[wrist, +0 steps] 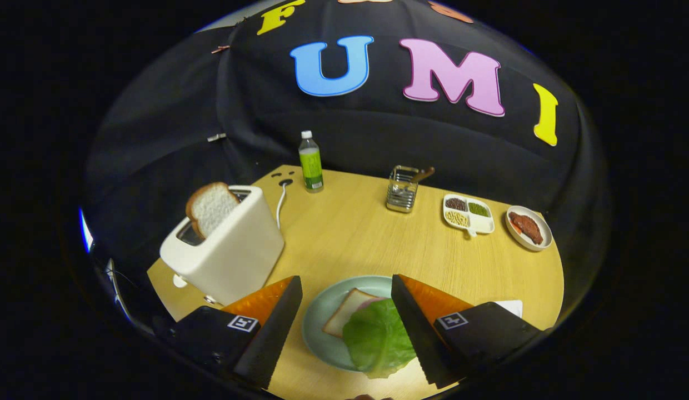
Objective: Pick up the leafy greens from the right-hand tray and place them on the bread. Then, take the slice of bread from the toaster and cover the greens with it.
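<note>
A green leaf [378,339] lies on a slice of bread [347,311] that rests on a pale green plate [322,322]. Both sit between my fingers, with the leaf close to the right finger. My gripper [347,286] stands open above the plate, holding nothing. A white toaster [228,250] stands to the left, beyond the left finger, and a slice of bread [210,208] sticks up out of its slot.
A green bottle [310,162] stands at the back of the wooden table [350,233]. A metal rack [403,189], a white divided dish of grains [468,214] and a small plate of meat [528,228] line the back right. A white tray corner [511,306] peeks past the right finger.
</note>
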`<action>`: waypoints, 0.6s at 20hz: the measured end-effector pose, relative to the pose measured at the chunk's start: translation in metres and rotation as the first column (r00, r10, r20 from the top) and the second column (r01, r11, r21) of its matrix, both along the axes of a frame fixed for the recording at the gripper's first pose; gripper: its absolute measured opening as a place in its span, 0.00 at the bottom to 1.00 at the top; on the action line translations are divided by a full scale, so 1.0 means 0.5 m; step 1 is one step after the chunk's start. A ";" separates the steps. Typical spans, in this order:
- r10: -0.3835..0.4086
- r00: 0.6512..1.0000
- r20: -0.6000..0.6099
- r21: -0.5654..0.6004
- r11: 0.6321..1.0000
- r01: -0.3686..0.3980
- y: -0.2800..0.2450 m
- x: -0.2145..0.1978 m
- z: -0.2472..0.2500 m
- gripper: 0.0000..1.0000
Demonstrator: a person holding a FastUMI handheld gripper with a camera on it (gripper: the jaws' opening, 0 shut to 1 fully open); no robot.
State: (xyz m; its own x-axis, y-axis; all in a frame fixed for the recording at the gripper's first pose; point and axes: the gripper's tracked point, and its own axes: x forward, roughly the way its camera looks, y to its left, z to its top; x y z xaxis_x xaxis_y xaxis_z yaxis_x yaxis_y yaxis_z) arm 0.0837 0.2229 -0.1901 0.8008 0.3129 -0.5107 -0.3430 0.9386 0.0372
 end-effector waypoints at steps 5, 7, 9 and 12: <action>0.100 0.984 0.145 0.020 0.994 -0.104 0.097 0.005 0.138 1.00; 0.146 0.972 0.183 0.006 0.989 -0.150 0.145 0.003 0.174 1.00; 0.190 0.961 0.201 0.010 0.981 -0.196 0.205 0.002 0.197 1.00; 0.247 0.946 0.210 0.005 0.967 -0.253 0.286 0.002 0.212 1.00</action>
